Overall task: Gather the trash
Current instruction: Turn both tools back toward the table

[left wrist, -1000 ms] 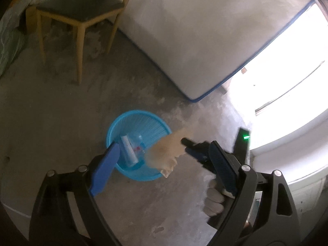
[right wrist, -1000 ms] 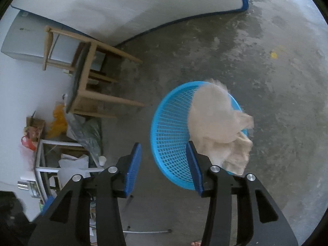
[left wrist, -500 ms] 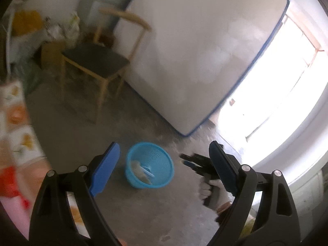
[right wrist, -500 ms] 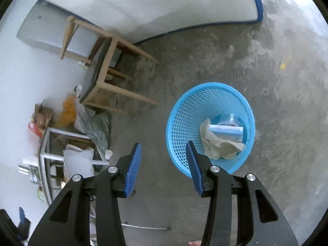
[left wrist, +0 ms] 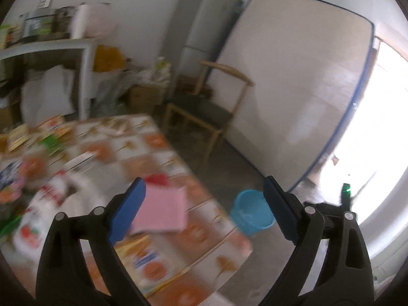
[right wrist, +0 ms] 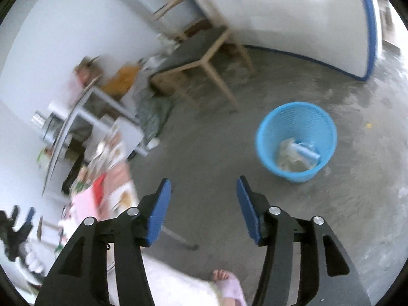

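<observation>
Both tools are up off the floor now. The left hand-held gripper (left wrist: 204, 214) hangs wide and empty over the cluttered worktop (left wrist: 158, 153), aimed near a pink cloth (left wrist: 163, 211) — likely hunting the next bit of rubbish. The right hand-held gripper (right wrist: 201, 209) holds nothing, its jaws opening above bare floor (right wrist: 209, 153). The blue basket (right wrist: 265, 137) stands on the concrete beside the worktop, crumpled paper (right wrist: 288, 158) and a tube (right wrist: 306, 150) already inside — handy for drops.

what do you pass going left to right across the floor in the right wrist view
patterned table → wooden chair with dark seat → blue mesh plastic basket → blue-edged white mattress
</observation>
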`<state>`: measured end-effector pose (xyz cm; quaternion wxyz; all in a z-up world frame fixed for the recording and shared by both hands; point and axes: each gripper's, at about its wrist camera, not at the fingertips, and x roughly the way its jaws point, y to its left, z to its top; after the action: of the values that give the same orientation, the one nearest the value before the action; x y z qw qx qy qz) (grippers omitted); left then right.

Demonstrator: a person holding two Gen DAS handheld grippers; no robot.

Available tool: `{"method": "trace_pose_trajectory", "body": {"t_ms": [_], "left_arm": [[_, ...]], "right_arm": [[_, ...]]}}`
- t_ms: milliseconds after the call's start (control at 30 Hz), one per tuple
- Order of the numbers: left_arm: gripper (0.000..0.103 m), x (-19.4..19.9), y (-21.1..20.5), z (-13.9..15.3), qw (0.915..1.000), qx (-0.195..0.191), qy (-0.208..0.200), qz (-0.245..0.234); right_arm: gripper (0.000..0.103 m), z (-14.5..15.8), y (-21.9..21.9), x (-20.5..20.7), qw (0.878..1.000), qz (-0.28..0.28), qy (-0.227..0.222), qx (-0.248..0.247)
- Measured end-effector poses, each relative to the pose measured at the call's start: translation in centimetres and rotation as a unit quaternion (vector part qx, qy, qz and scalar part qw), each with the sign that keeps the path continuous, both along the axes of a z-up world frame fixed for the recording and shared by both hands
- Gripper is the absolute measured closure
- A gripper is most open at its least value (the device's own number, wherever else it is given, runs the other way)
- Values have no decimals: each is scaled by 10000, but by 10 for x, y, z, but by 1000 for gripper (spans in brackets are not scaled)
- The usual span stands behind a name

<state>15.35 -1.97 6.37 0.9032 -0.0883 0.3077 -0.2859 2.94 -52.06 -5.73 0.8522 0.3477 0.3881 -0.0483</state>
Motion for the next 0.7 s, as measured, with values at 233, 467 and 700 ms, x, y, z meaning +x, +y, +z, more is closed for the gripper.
{"method": "trace_pose_trajectory", "body": {"t_ms": [233, 467, 700], "left_arm": [[14, -24, 61, -63, 9960, 295, 609, 580], [14, -35, 72, -121, 9896, 18, 1275, 660], [14, -41, 90, -138, 9882, -259, 1370, 640]], "right_arm": [[45, 35, 102, 20, 9942, 1016, -309, 148], [47, 12, 233, 74, 9654, 2531, 107, 625], [64, -10, 305, 110, 9468, 3140, 528, 455]]}}
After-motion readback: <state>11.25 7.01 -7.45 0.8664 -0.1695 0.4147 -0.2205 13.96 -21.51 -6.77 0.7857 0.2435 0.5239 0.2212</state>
